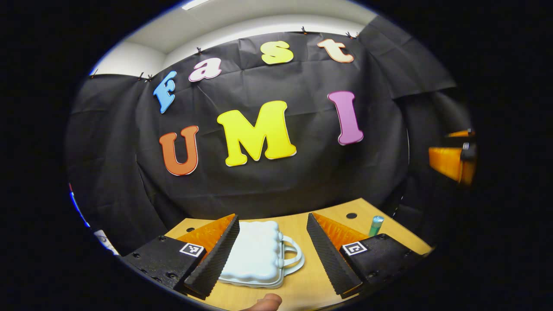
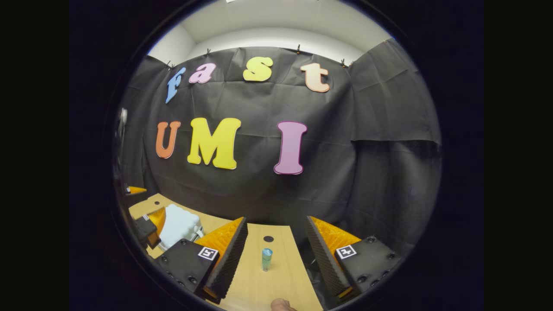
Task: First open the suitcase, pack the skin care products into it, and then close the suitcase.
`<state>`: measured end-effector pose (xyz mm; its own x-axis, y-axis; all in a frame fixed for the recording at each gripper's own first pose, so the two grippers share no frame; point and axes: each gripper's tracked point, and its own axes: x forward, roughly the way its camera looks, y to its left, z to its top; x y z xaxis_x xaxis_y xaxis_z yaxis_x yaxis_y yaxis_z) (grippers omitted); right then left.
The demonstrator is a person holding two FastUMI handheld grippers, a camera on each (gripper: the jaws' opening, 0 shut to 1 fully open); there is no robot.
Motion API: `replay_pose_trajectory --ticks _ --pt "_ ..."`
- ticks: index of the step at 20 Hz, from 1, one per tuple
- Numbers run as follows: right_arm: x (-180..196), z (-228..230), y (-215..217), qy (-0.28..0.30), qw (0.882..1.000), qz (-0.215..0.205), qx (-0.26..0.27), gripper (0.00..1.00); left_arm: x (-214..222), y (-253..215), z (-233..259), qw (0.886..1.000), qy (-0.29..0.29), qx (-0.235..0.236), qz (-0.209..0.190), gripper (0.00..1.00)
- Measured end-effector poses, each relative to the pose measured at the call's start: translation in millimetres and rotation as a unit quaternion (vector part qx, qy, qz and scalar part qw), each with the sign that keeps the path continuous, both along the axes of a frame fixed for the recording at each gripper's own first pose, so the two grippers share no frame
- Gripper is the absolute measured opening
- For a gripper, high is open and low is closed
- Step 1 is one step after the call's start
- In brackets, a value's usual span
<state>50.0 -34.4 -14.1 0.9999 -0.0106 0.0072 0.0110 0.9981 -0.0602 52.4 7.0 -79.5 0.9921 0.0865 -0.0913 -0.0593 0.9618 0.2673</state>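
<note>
The left tool (image 1: 273, 242) hovers above the light wooden desk (image 1: 311, 285), fingers spread wide, holding nothing. The small white ribbed plastic suitcase (image 1: 255, 255) lies closed and flat on the desk between those fingers, handle toward the right. The right tool (image 2: 276, 246) is likewise spread and empty. The slim teal upright skin care bottle (image 2: 266, 258) stands between its fingers.

No words or numbers can be read on any object. Square black-and-white coded tags (image 1: 191, 249) sit on both finger mounts of the left gripper (image 1: 272, 217); matching ones appear on the right gripper (image 2: 276, 218). The bottle (image 2: 266, 258) is too small to show any print.
</note>
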Motion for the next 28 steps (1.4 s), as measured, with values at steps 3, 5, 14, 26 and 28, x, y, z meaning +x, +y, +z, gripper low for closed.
replay_pose_trajectory --ticks 3,5,14,26,28 --pt "10 -2 -30 -0.008 1.000 -0.025 -0.016 0.80 14 9 -34 0.996 0.014 0.086 0.010 0.99" --pt "14 -6 -47 -0.009 0.999 -0.036 -0.028 0.80 26 7 -66 0.990 0.036 0.134 0.001 0.99" --pt "73 -39 -83 0.042 0.998 -0.042 -0.001 0.80 66 -2 -155 0.931 0.098 0.350 -0.027 0.99" --pt "123 -59 -141 0.047 0.996 -0.055 0.054 0.80 102 6 -212 0.848 0.154 0.507 -0.034 0.97" --pt "124 -61 -146 0.052 0.995 -0.058 0.056 0.80 102 9 -214 0.840 0.162 0.516 -0.035 0.91"
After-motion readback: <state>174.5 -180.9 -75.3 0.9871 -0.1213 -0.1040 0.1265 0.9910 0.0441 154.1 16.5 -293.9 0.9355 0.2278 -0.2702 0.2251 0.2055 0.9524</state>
